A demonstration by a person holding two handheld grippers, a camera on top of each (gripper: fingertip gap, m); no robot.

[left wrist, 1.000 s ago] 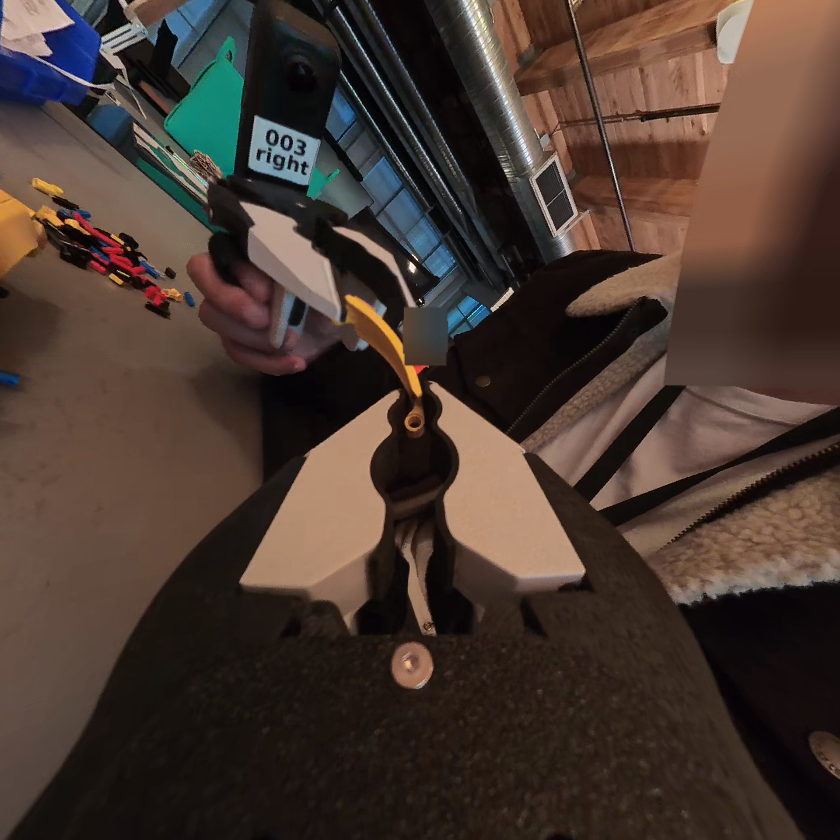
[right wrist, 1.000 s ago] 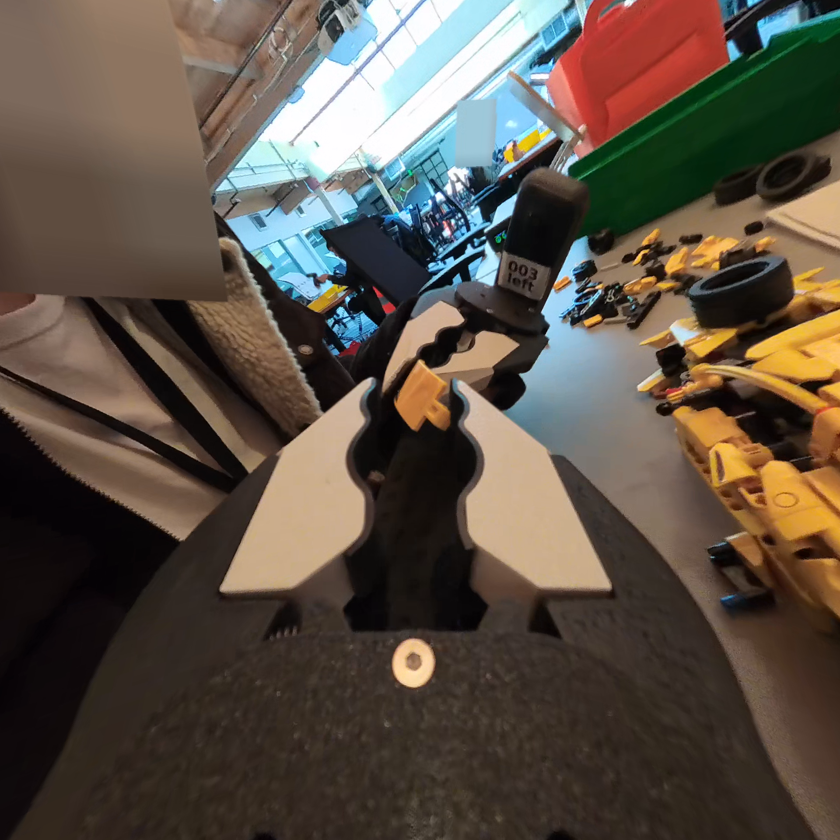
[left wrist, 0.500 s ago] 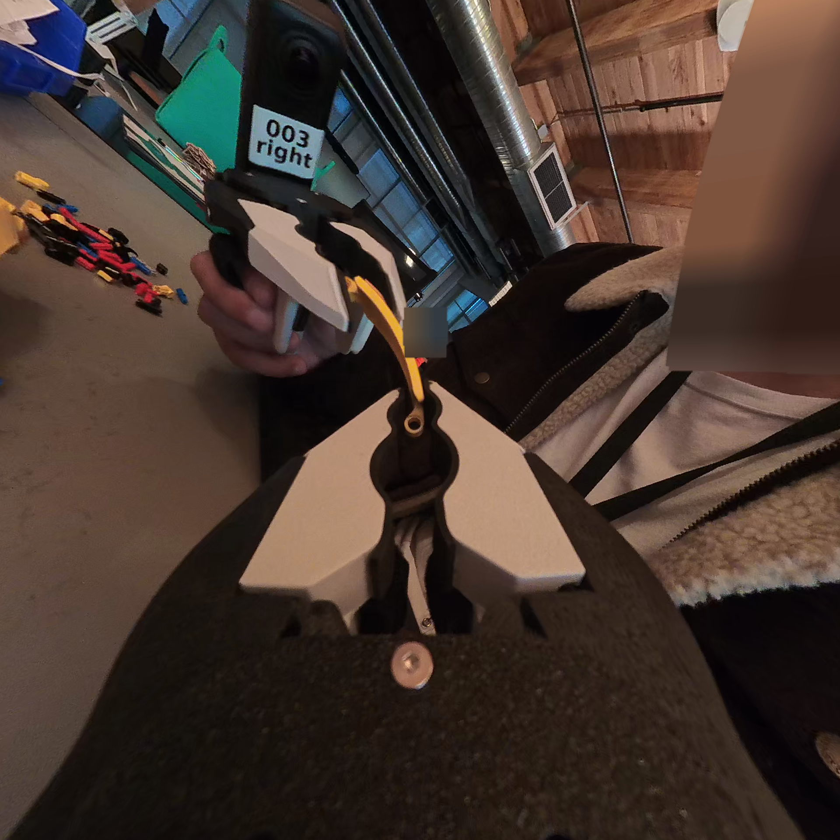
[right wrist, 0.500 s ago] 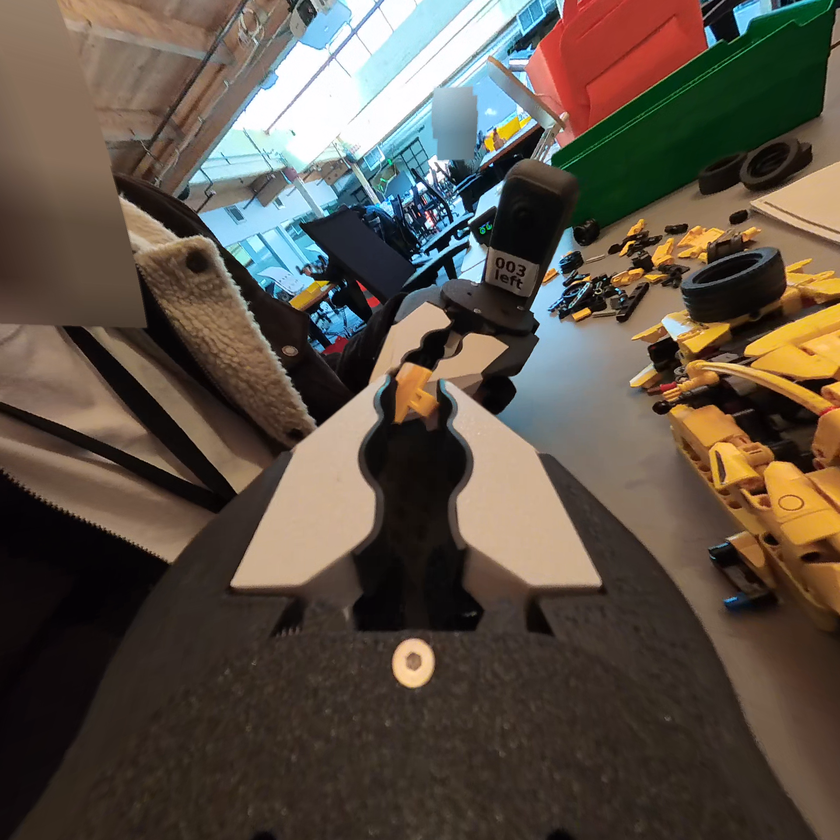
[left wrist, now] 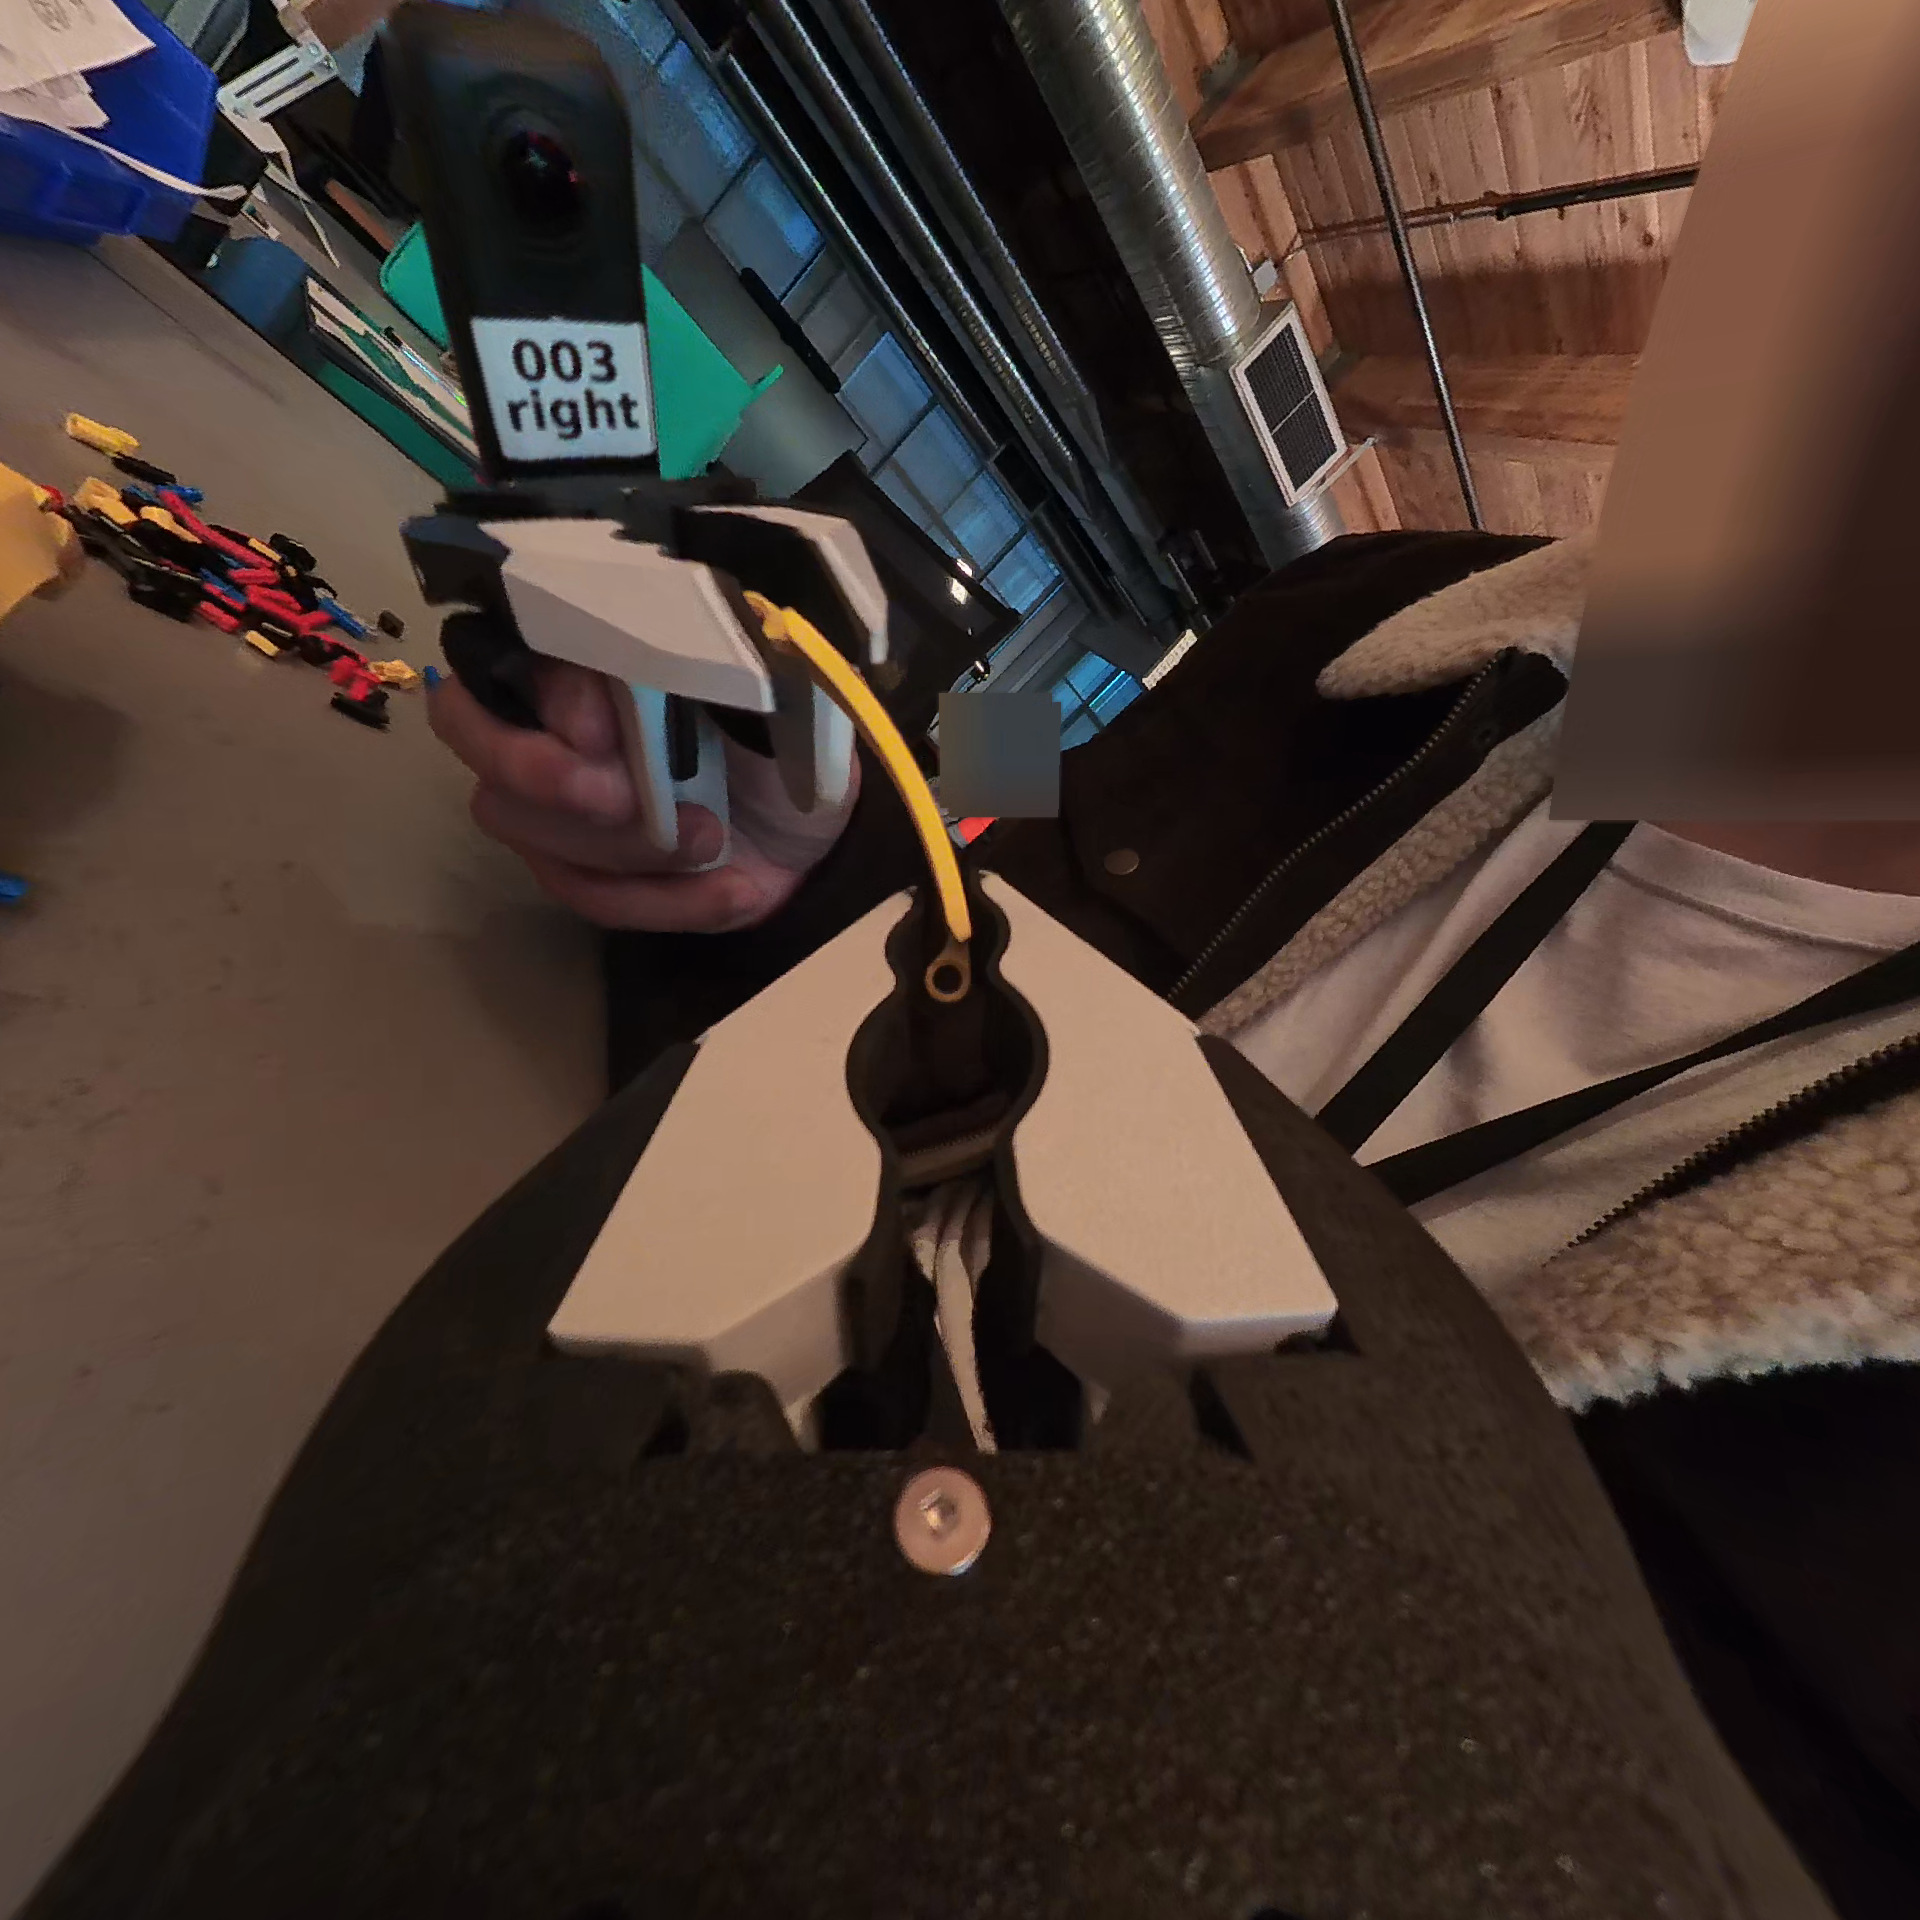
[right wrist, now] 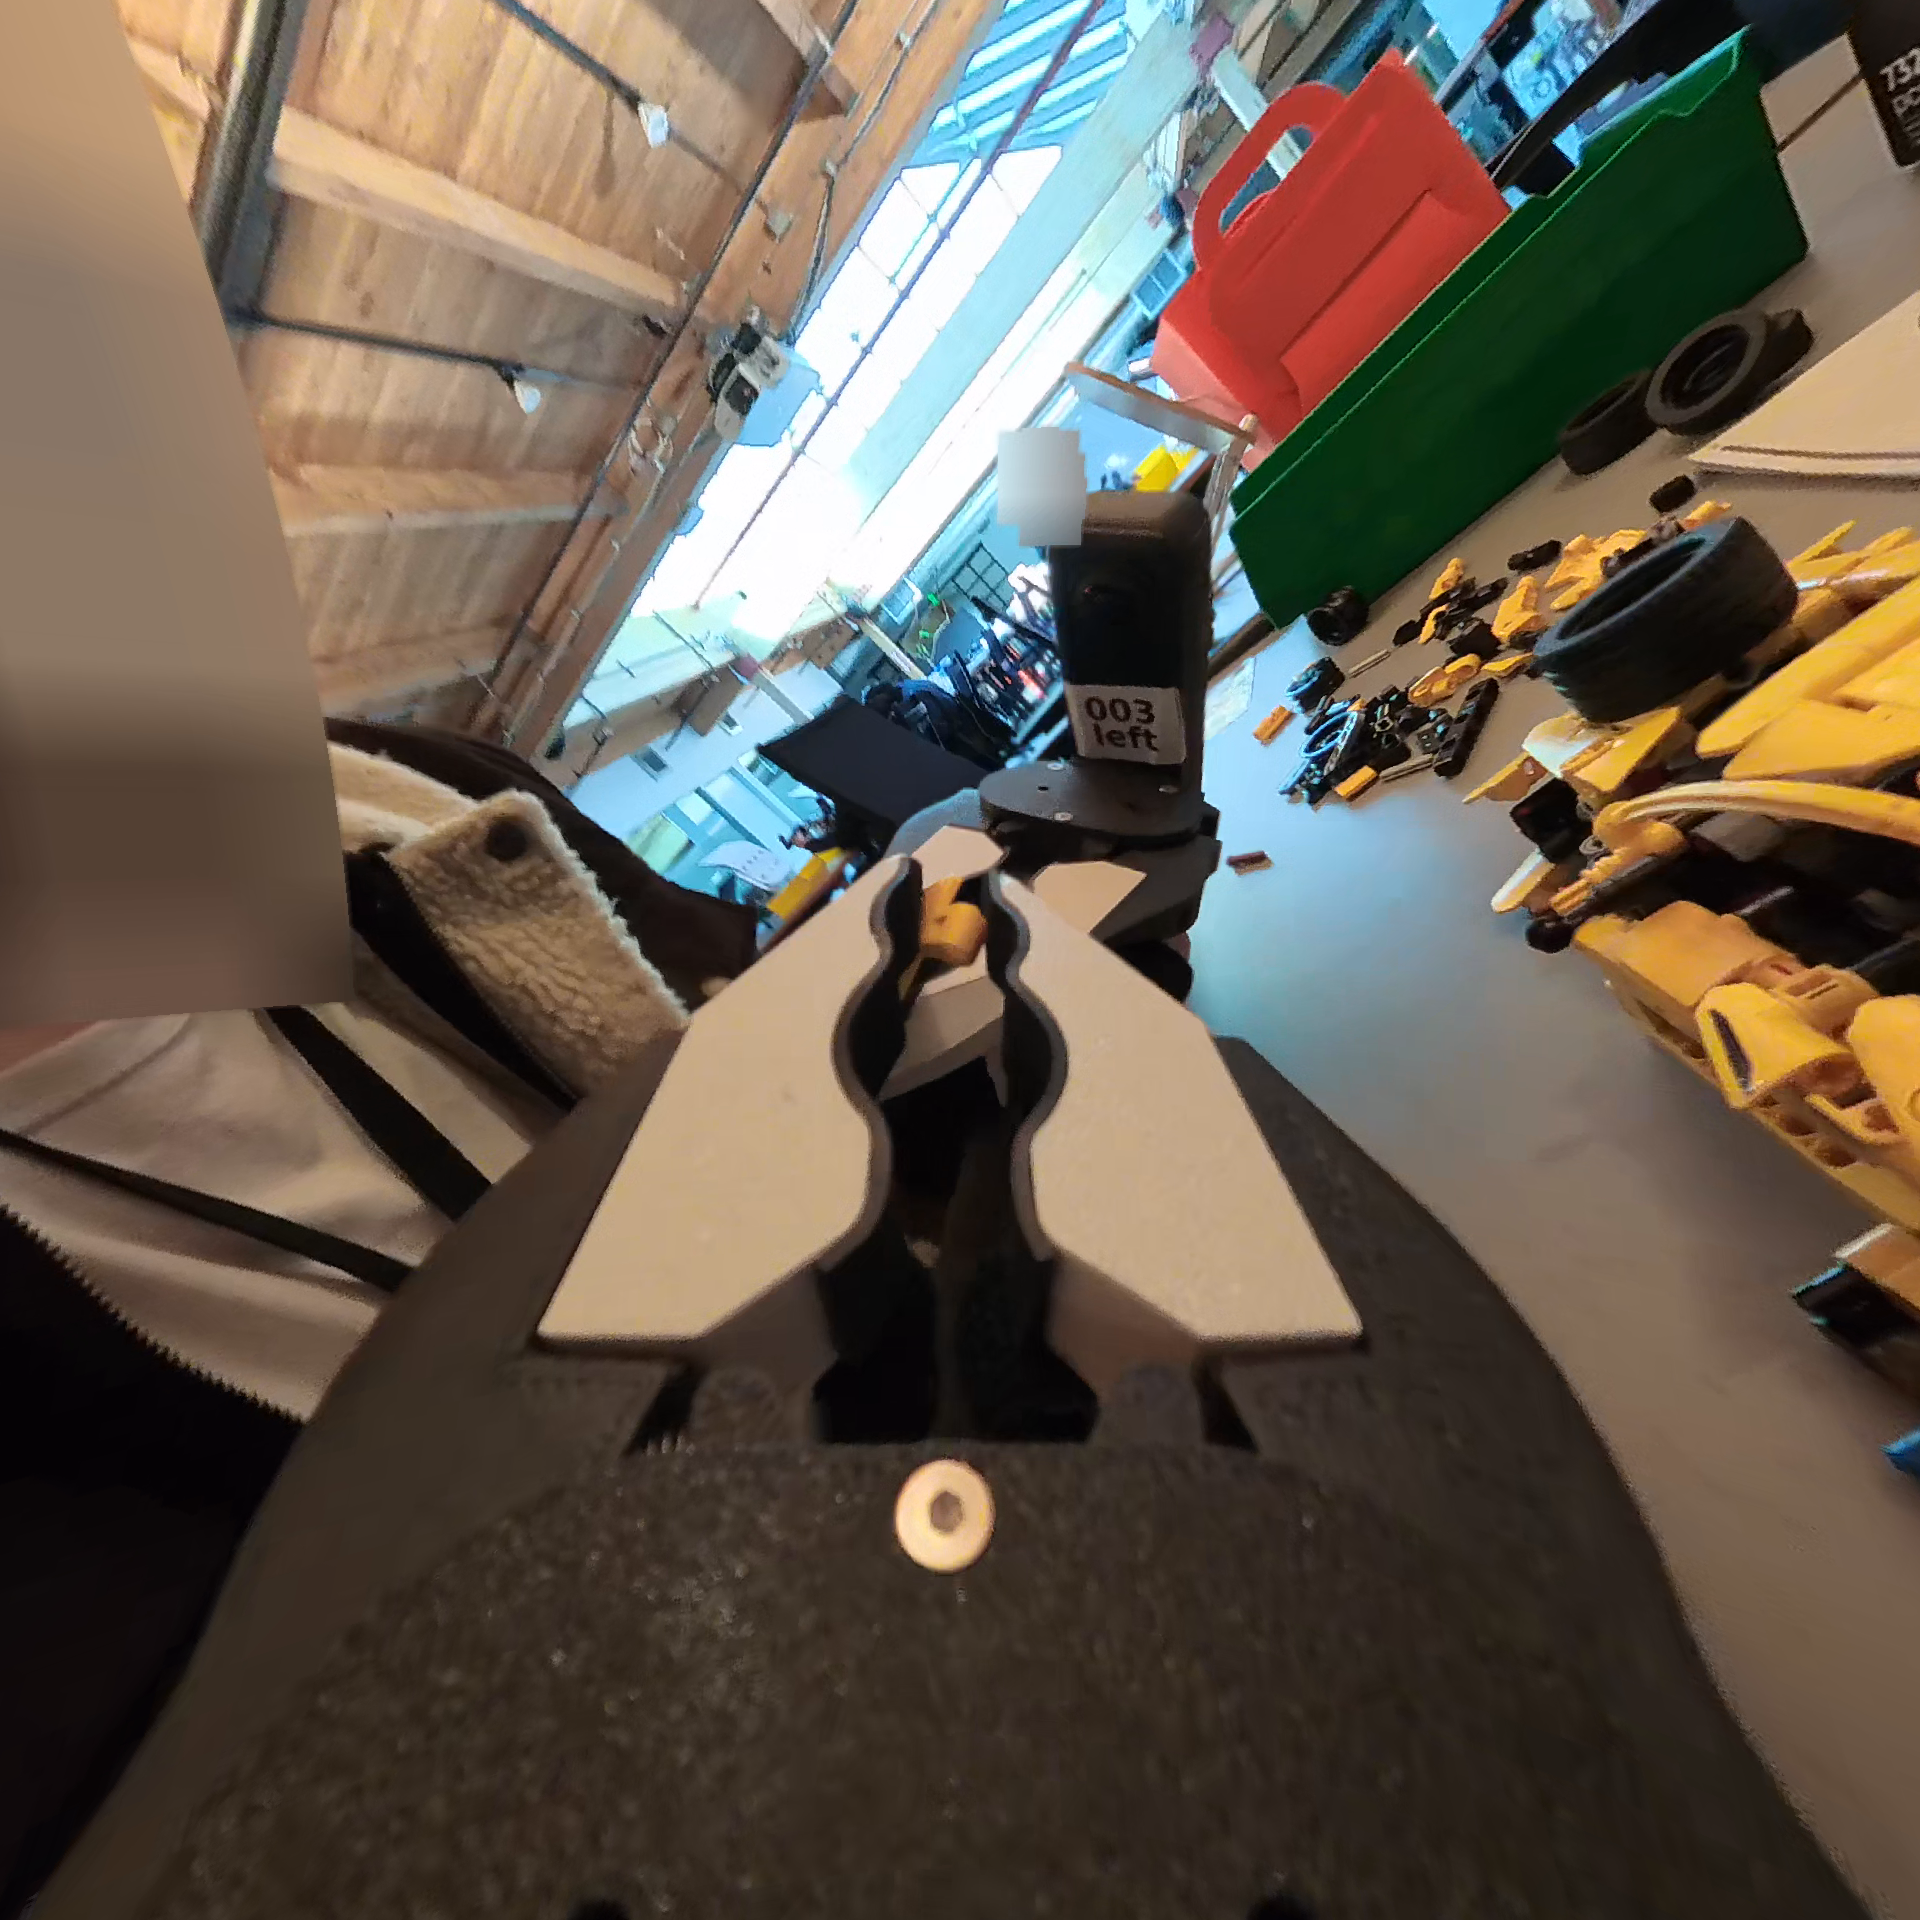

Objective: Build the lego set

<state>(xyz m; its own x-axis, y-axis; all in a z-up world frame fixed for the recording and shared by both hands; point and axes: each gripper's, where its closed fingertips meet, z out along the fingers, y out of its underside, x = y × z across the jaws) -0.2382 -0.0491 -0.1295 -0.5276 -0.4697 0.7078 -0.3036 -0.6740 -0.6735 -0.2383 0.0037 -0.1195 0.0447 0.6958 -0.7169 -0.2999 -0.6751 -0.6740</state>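
Note:
A thin curved yellow lego strip spans the gap between my two grippers, above the table and close to the person's chest. My left gripper is shut on its ring end. My right gripper is shut on a small yellow connector at the strip's other end. In the left wrist view the right gripper sits up and to the left, with a hand on its handle. In the right wrist view the left gripper sits just behind my fingertips.
A part-built yellow lego car with a black tyre lies on the grey table to the right. Behind it are loose yellow and black pieces, a green bin and a red box. A pile of red, black and blue pieces lies far left. Left tips to right tips: about 5 centimetres.
Both grippers keep their hold on the yellow piece. The right gripper has turned and drawn a little away from the left, so more of the strip shows between them.

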